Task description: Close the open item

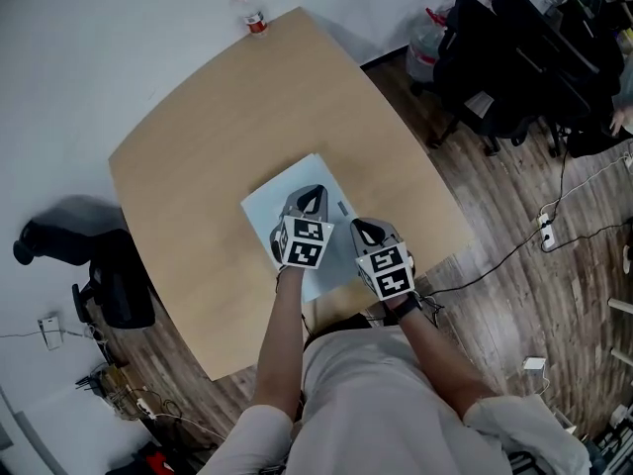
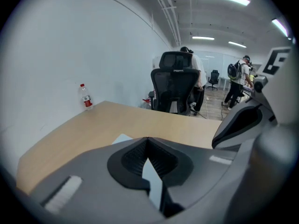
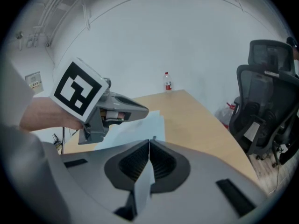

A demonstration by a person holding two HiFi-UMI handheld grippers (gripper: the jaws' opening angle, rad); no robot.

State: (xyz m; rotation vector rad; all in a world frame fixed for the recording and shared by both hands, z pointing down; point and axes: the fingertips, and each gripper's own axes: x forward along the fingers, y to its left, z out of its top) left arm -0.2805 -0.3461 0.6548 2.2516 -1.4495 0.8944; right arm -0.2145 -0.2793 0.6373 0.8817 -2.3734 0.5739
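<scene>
A pale blue flat item (image 1: 282, 194), like a folder, lies flat on the wooden table (image 1: 218, 117) near its front edge. It also shows in the left gripper view as a pale blue corner (image 2: 122, 138), and in the right gripper view as a pale blue sheet (image 3: 140, 125). My left gripper (image 1: 315, 196) hovers over its middle, and its jaws meet at the tips with nothing between them (image 2: 147, 140). My right gripper (image 1: 362, 228) hangs over the item's right front part, shut and empty too (image 3: 149, 142). The left gripper (image 3: 142, 110) appears just ahead and to the left in the right gripper view.
A small water bottle (image 1: 250, 13) with a red cap stands at the table's far edge. A black office chair (image 1: 109, 280) sits left of the table. More black chairs (image 1: 514, 57) stand at the right on the wood floor, where cables and a power strip (image 1: 546, 231) lie. People stand far off (image 2: 238, 78).
</scene>
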